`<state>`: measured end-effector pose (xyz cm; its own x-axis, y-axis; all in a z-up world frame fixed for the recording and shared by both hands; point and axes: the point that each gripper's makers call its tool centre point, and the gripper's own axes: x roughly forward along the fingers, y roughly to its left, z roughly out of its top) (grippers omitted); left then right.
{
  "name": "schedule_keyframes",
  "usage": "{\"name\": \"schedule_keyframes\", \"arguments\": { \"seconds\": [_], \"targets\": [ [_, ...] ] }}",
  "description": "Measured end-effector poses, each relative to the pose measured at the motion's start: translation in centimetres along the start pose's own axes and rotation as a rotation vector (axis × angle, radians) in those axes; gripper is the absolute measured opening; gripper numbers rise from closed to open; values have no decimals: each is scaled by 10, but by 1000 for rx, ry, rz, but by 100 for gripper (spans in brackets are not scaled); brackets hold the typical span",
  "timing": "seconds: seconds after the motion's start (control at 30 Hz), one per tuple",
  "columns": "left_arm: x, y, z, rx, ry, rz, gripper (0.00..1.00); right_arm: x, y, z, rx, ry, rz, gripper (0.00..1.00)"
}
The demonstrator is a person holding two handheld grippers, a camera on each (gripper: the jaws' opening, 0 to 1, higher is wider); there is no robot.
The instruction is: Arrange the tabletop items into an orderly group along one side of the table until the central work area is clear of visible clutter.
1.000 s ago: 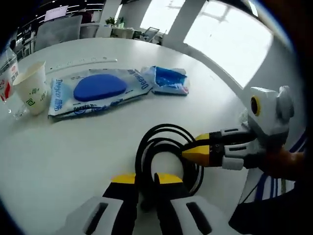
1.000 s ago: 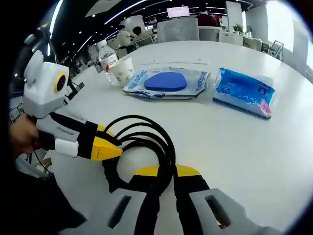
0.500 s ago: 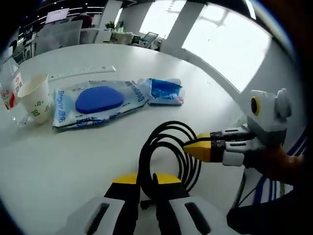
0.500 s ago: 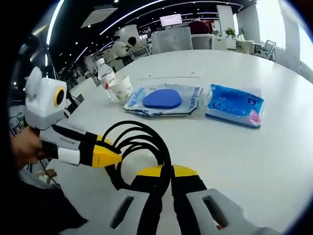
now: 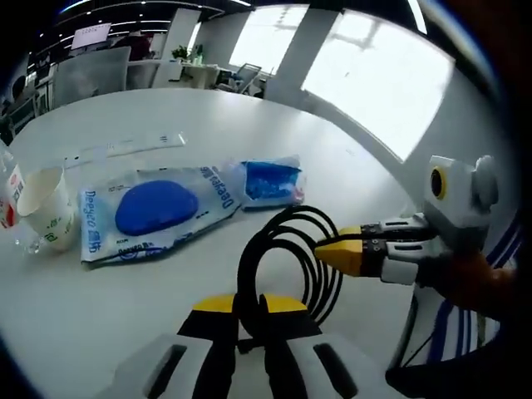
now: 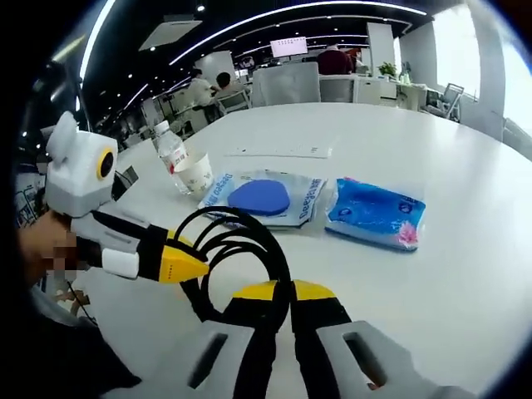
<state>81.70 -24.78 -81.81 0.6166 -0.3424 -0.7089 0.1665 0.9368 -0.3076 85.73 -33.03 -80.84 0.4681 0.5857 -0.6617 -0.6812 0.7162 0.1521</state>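
Note:
A coiled black cable (image 5: 287, 258) hangs between both grippers above the white table (image 5: 125, 291). In the left gripper view my left gripper (image 5: 252, 306) is shut on the coil's near side, and my right gripper (image 5: 339, 252) comes in from the right, shut on the coil's far side. In the right gripper view my right gripper (image 6: 284, 293) pinches the cable (image 6: 241, 237), while the left gripper (image 6: 181, 266) clamps it from the left. Beyond lie a wet-wipes pack with a blue lid (image 5: 154, 208) (image 6: 259, 198) and a blue pouch (image 5: 270, 181) (image 6: 374, 214).
A paper cup (image 5: 46, 208) (image 6: 193, 176) and a water bottle (image 6: 170, 150) stand beside the wipes pack. A long white strip (image 5: 125, 148) (image 6: 278, 152) lies farther back. Office chairs and people sit beyond the table's far edge.
Both grippers have risen with the cable coil still held between them, so the coil now hangs higher above the table. The packs, cup and bottle have stayed in place.

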Motion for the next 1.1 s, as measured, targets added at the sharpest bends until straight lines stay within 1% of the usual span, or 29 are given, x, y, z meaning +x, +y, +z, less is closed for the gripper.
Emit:
{"name": "schedule_keyframes", "arguments": {
  "seconds": [0.13,0.2,0.23,0.33,0.4,0.43,0.5,0.57,0.63,0.73,0.83,0.97,1.03,1.1],
  "targets": [
    [7,-3,10,4,-3,-6,7,1,-9,7,-14,-2,-11,0],
    [15,-3,15,6,0,-11,8,1,-16,11,-20,2,-17,0],
    [18,-2,17,1,4,-11,8,4,-18,13,-18,-7,-18,0],
    [25,-1,20,-8,11,-16,7,8,-24,12,-13,1,-25,0],
    [27,-1,21,-5,13,-16,7,10,-25,11,-11,4,-27,0],
    [32,1,19,-11,28,-13,7,15,-28,6,-6,18,-32,0],
    [38,1,15,-22,52,-15,7,17,-31,4,-4,33,-36,0],
    [44,2,14,-28,59,-14,7,21,-34,1,0,44,-39,0],
    [50,1,12,-31,74,-15,7,28,-40,-5,7,67,-46,0],
    [58,2,11,-40,84,-16,7,32,-46,-10,18,86,-57,0],
    [64,2,12,-46,95,-21,7,36,-52,-11,38,91,-64,0],
    [69,6,12,-37,102,-13,9,44,-56,-13,10,91,-68,2],
    [72,6,12,-19,103,-18,9,47,-56,-13,-21,92,-69,2],
    [74,9,13,17,96,-12,9,48,-56,-12,-26,91,-70,3]
  ]
}}
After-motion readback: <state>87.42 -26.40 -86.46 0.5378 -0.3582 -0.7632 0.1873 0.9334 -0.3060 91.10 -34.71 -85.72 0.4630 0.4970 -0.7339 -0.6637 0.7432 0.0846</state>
